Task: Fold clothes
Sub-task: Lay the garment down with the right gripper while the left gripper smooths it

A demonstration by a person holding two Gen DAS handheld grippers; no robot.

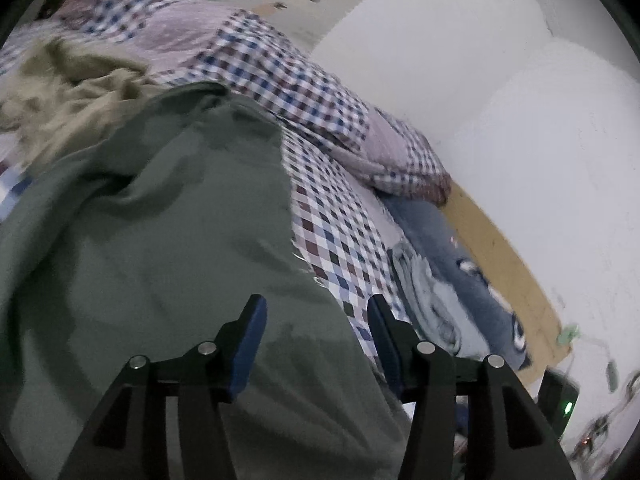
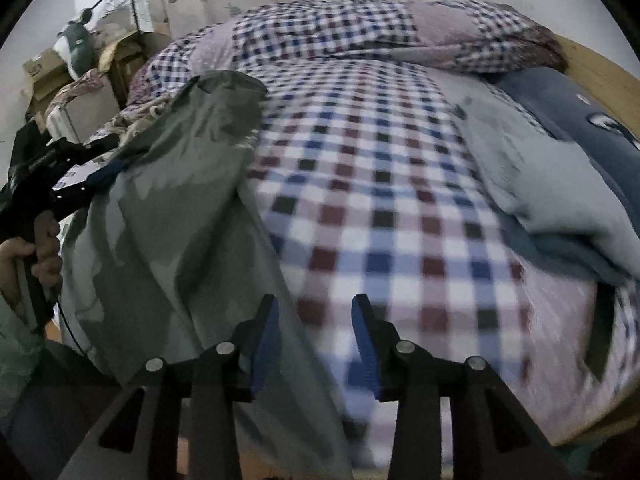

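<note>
Left wrist view: left gripper (image 1: 316, 336) spread, nothing pinched; right gripper (image 2: 314, 336) likewise. Green garment (image 1: 168, 232) lies released along the bed's (image 2: 380, 200) left edge. Between folds, I judge. Next I need a fresh hem grab

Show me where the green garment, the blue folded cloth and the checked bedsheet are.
green garment (image 1: 168, 240), left wrist view, middle of the fabric
blue folded cloth (image 2: 568, 184), right wrist view, pale top layer
checked bedsheet (image 2: 380, 200), right wrist view, bare middle
</note>
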